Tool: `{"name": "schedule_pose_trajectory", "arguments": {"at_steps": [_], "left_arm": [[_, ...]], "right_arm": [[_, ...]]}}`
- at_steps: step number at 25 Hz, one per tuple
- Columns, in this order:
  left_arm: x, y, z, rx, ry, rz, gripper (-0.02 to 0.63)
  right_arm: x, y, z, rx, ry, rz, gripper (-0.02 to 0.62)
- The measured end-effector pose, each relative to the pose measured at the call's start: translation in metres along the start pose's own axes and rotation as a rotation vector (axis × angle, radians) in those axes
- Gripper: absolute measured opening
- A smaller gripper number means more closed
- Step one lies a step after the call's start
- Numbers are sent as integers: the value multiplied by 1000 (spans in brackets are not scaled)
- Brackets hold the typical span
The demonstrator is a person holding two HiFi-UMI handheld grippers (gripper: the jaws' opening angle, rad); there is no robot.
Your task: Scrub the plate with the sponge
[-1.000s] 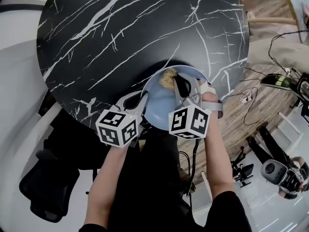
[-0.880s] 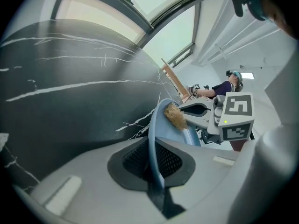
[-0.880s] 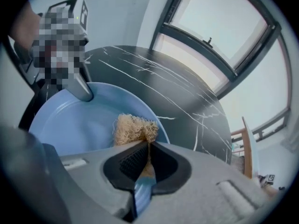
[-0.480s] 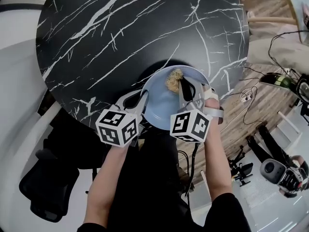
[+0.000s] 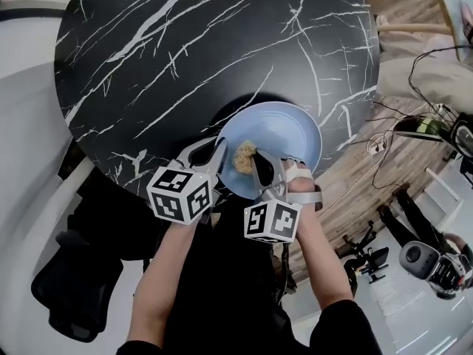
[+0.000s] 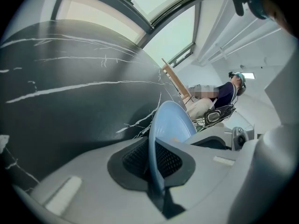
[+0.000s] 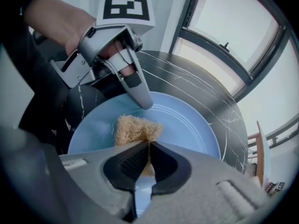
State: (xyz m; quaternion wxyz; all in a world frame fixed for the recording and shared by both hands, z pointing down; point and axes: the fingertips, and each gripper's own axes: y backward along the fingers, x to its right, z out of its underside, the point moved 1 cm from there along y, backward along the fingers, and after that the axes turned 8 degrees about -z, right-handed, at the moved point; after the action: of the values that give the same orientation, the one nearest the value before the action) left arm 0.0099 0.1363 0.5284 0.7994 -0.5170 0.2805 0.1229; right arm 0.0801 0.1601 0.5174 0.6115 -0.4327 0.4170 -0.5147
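While my left gripper (image 6: 152,161) pinched the rim of the blue plate (image 5: 290,133) at the table (image 5: 185,50) edge, my right gripper (image 7: 143,158) held the tan sponge (image 7: 135,129) clamped against it, mid-scrub, and a firm sweep across seemed due next.

Round table (image 5: 185,50) — black top, white marble veining; fills the upper half of the head view. Floor on the right is brown wood plank (image 5: 355,191), with thin cables (image 5: 380,143) lying on it near the table's edge. Black office chair (image 5: 70,287) at lower left, beside the table. Large dark-framed windows (image 7: 233,24) behind the table — bright daylight through them. Wooden chair back (image 6: 175,80) stands past the table's far edge. A seated person (image 6: 226,92) is beyond it, well apart.
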Motion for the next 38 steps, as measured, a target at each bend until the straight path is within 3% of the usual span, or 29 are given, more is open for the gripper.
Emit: {"name": "schedule_pose_trajectory", "arguments": {"at_steps": [9, 15, 20, 24, 30, 38], "left_arm": [[0, 0, 1, -7, -11, 8, 18], [1, 0, 2, -12, -18, 8, 18], [1, 0, 3, -21, -27, 8, 18], [1, 0, 6, -32, -28, 1, 17], [0, 1, 7, -41, -23, -27, 17], [1, 0, 8, -58, -5, -54, 17]], "right_arm": [[-38, -1, 0, 16, 3, -64, 17], [-69, 2, 6, 38, -15, -151, 17], [-74, 4, 15, 67, -51, -192, 17], [-63, 4, 20, 75, -73, -211, 18], [-23, 2, 23, 73, -53, -155, 18], [56, 0, 30, 100, -109, -78, 18]]}}
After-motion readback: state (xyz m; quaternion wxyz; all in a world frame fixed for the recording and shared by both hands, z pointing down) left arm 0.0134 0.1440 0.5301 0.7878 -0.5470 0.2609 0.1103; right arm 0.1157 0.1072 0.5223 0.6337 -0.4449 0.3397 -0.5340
